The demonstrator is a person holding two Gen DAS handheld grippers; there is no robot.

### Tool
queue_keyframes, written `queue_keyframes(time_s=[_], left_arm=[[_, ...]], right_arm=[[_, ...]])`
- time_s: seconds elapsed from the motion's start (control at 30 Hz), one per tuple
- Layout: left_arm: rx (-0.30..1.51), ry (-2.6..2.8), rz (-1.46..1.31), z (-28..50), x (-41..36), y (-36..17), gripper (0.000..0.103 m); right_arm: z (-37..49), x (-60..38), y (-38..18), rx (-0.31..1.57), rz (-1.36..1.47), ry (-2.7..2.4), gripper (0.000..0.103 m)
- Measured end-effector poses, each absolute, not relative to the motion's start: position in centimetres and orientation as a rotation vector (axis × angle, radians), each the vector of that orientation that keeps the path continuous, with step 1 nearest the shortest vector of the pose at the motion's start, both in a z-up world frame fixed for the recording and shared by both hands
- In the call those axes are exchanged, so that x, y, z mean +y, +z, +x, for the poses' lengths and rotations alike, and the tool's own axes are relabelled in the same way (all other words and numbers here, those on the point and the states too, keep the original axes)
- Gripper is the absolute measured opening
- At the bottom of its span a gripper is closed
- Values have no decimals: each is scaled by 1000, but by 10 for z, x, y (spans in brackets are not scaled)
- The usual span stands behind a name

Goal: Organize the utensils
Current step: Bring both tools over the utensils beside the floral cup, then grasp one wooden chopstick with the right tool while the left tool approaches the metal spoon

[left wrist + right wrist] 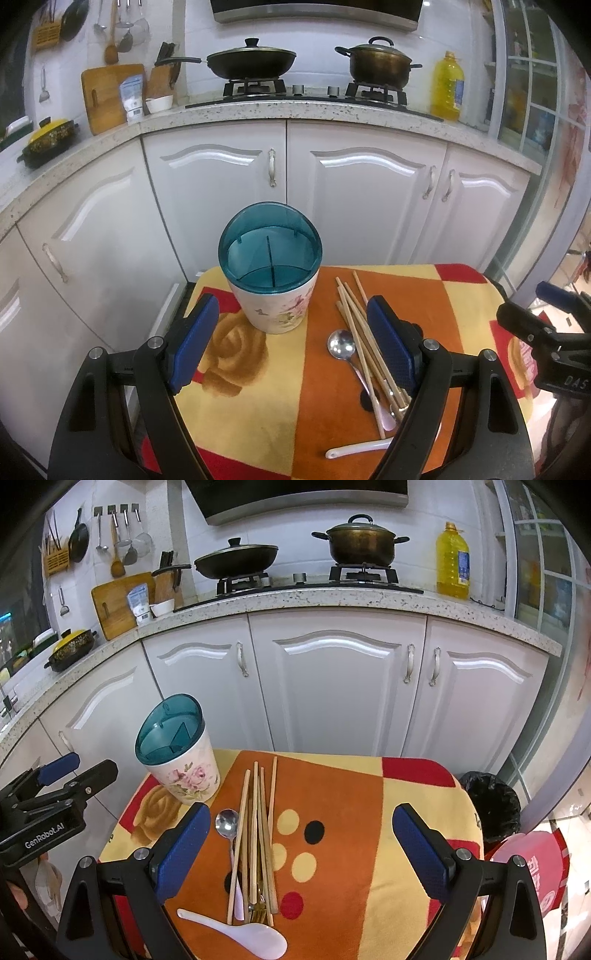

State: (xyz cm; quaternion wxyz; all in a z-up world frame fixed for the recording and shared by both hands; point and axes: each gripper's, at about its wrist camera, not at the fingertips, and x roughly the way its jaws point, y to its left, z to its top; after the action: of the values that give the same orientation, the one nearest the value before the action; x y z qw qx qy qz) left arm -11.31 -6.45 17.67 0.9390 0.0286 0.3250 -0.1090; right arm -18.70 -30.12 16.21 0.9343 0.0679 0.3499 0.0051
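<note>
A floral utensil holder (275, 306) with a teal divided insert stands upright at the far left of the cloth-covered table (406, 295); it also shows in the right wrist view (186, 779). Several wooden chopsticks (258, 830) lie in a loose pile beside a metal spoon (226, 825), a white ceramic spoon (247, 936) and a gold fork (258, 912). The chopsticks (364, 339) and metal spoon (341, 345) also show in the left wrist view. My left gripper (291, 347) is open and empty, just in front of the holder. My right gripper (303, 853) is open and empty, above the cloth right of the pile.
White kitchen cabinets (332, 686) stand close behind the table, with a stone counter (332, 598), a stove, a wok (236, 559) and a pot (360, 542) above. A black-lined bin (489, 805) stands at the table's right. A red item (535, 864) lies at lower right.
</note>
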Motion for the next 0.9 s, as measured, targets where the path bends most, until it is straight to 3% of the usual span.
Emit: queue_keyframes(time_s=[0.4,0.57,0.77,0.9], left_arm=[[731,-249,14,-103,-49,155,83],[819,-291,13,-95,-57,130,82],[892,-320,18,-86,-62,103,53],[928,-326,2,-77,-60,92,53]], right_arm=[[-176,-308,133,774,177,33,99],[-166,-307,115,812,177,55,92],[-136,-306,83,898,231,140,67],[-106,-296,70,941,223,186,57]])
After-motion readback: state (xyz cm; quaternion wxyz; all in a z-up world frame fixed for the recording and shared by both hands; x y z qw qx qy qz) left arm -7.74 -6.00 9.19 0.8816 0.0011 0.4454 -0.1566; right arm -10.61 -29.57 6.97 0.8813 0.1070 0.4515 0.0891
